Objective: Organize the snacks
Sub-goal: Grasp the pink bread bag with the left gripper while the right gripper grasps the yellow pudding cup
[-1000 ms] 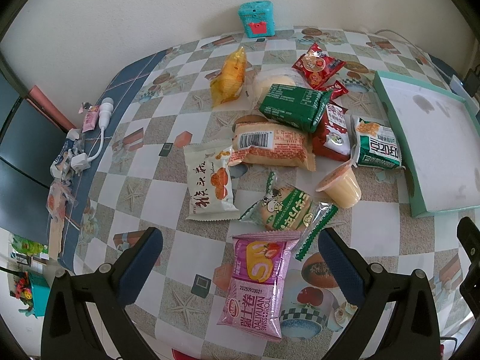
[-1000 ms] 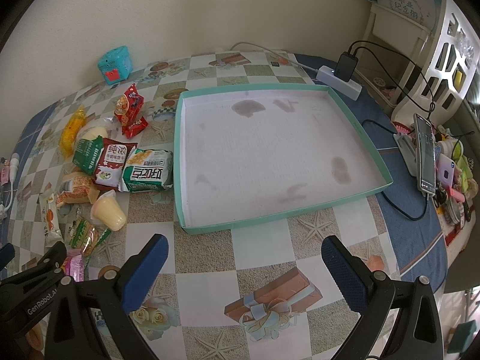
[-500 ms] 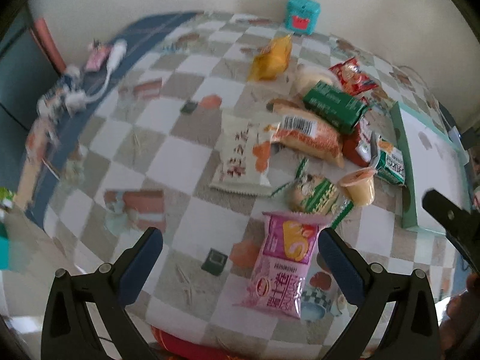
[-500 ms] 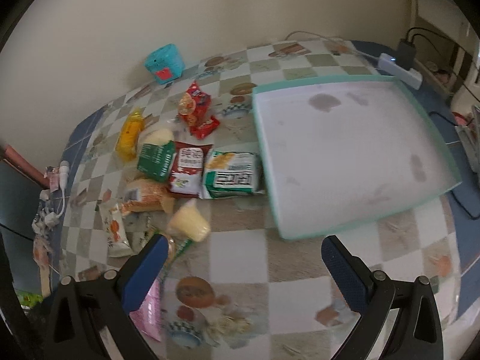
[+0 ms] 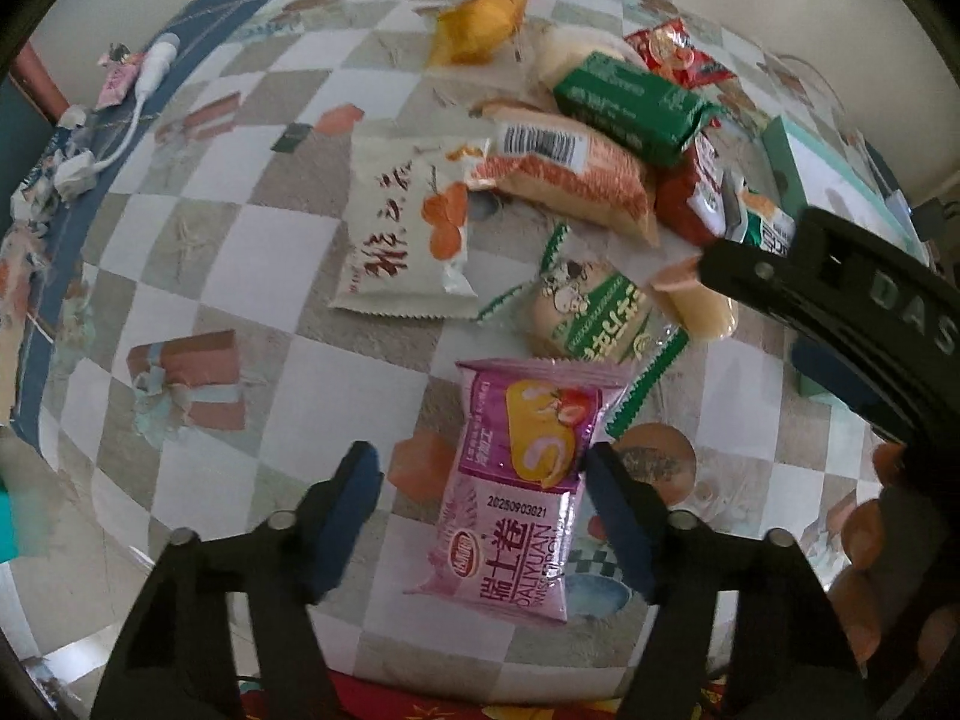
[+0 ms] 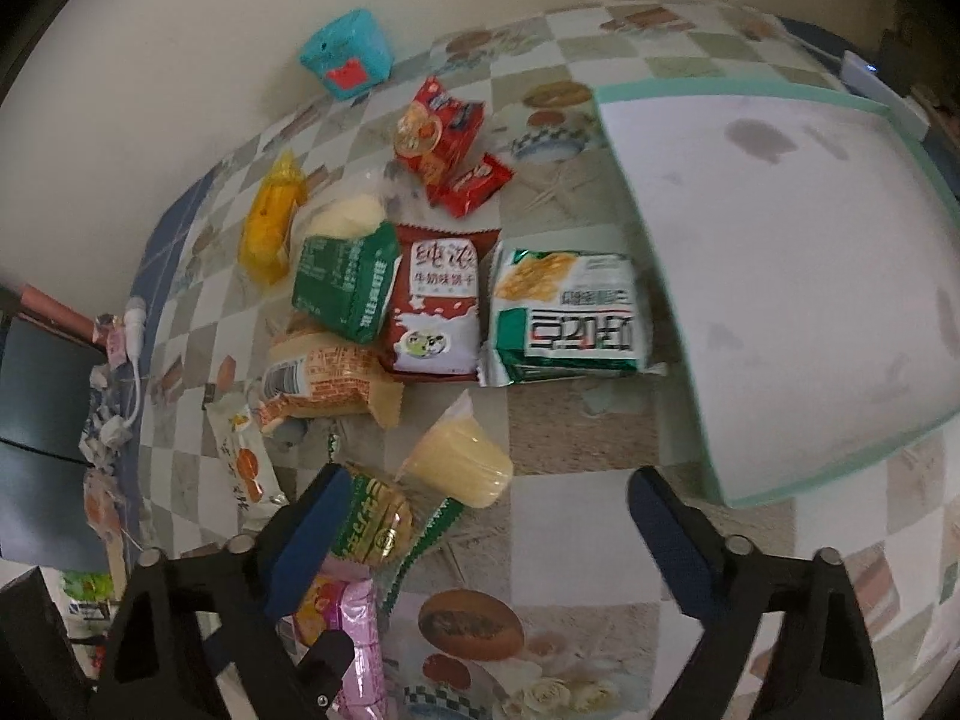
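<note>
A checkered counter (image 5: 252, 276) carries scattered snacks, with a teal-rimmed tray (image 6: 780, 276) ahead and right of the right gripper (image 6: 486, 534). The left gripper (image 5: 480, 498) has just been closing, jaws straddling a pink snack pack (image 5: 516, 492), right pad at its edge, left pad clear. The right gripper, also just narrowing, stands spread, a yellow jelly cup (image 6: 459, 462) just ahead between its fingers.

Snack packets (image 6: 444, 306) beside teal tray (image 6: 828, 474)

A checkered tablecloth (image 6: 570, 534) covered the table — on it lay scattered snack packets (image 6: 567, 312), a jelly cup (image 6: 459, 465) and a teal tray (image 6: 780, 498).
</note>
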The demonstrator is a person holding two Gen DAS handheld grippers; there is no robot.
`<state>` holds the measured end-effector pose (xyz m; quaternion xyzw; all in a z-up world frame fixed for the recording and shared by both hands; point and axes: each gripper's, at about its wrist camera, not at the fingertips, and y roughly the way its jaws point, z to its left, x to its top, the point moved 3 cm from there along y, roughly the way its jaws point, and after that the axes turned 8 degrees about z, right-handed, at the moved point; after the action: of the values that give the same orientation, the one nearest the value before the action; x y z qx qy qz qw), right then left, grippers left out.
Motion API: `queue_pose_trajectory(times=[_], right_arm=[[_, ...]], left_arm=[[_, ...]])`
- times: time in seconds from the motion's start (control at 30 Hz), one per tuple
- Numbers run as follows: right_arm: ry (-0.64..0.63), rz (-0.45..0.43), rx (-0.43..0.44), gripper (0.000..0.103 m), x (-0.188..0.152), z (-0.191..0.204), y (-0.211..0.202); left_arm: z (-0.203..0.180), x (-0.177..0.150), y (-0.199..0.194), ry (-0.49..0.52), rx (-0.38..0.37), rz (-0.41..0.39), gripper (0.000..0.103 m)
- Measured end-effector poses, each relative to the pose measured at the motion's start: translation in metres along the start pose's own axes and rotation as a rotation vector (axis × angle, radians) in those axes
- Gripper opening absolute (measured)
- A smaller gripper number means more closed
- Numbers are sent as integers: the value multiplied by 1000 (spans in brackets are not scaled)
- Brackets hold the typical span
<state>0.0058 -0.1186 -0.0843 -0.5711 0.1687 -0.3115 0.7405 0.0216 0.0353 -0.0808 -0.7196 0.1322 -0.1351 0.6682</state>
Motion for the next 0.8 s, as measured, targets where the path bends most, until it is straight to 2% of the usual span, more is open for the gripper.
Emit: queue_pose_trajectory(times=[0.17, 0.4, 0.57, 0.8], right_arm=[[9, 20, 35, 78, 7, 4, 13], [23, 59, 58, 52, 10, 5, 27], [27, 55, 59, 52, 9, 3, 26], [23, 49, 72, 52, 7, -2, 16]], left_arm=[[-4, 1, 5, 6, -28, 19, 52], [-4, 7, 17, -10, -64, 45, 46], [5, 12, 25, -37, -88, 43, 44], [22, 10, 15, -87, -58, 7, 40]])
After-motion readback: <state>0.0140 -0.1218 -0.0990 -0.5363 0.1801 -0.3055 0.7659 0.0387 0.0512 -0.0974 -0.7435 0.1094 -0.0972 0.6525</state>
